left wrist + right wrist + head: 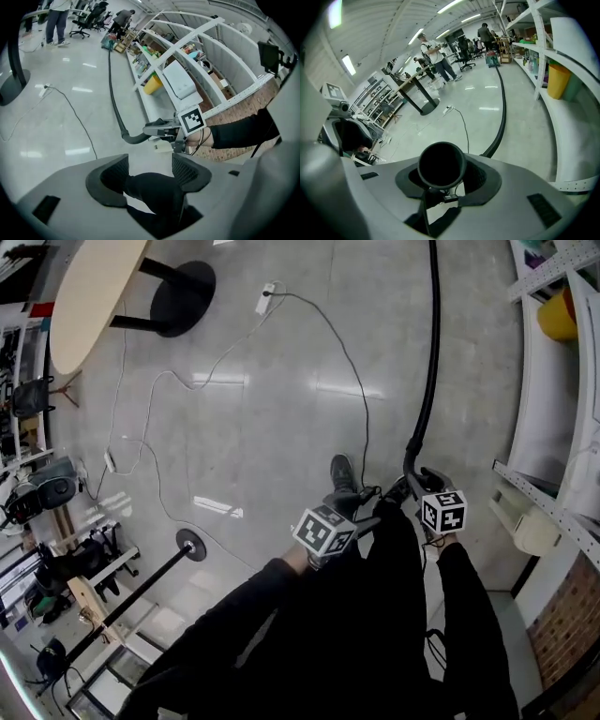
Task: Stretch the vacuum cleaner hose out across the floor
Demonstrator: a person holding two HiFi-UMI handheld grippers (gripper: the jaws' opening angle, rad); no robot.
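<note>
The right tool (447,182) clamps the open end (441,165) of the vacuum cleaner hose (430,362), which runs away along the floor's (281,409) shelving-side edge. The left tool (149,174) stands wide and grips nothing; the dark shape seen between its jaws is probably the person's leg. Hold the clamp firm and pull low and straight back, clear of the cable (356,381).

The person wears long black sleeves (244,601) and black trousers (389,615). One dark shoe (342,472) shows. The left tongs (149,171) and the right tongs (445,176) have smooth light grey shells and dark pads (187,171) with a tiny grid pattern. Each has a white cube (325,529) with black square marks. A thin black cable (202,139) loops by the right wrist.
</note>
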